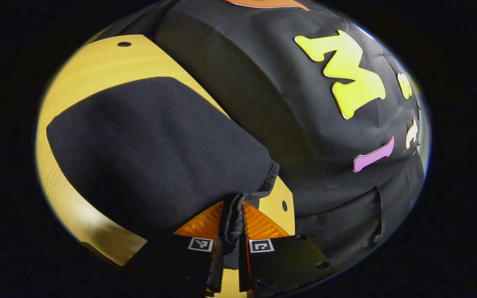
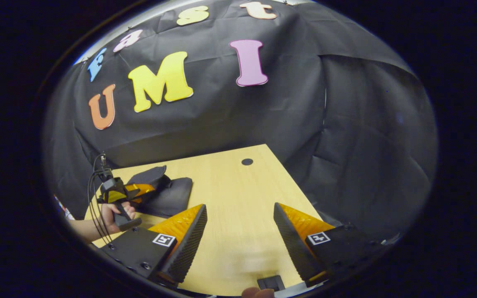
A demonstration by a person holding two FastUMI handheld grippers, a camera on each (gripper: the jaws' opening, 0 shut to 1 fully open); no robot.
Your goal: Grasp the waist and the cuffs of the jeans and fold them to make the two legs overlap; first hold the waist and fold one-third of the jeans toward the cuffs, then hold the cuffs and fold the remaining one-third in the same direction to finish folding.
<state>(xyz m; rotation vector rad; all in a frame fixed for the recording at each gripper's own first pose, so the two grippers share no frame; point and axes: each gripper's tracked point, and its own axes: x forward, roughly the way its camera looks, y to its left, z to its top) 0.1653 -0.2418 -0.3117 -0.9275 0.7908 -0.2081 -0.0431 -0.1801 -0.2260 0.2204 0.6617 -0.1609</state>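
A light wooden tabletop (image 2: 238,198) stands before a black cloth wall (image 2: 346,124). Dark jeans (image 1: 155,153) lie folded on it, spreading forward and to the left of the left tongs (image 1: 232,231), which are pressed together on a hemmed edge of the denim. In the right gripper view the right tongs (image 2: 240,231) are spread wide over bare wood, well apart from the jeans, beside a hand (image 2: 110,213) gripping the left tongs

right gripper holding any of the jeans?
No, the right gripper is open over bare table; the jeans lie far off by the left gripper.
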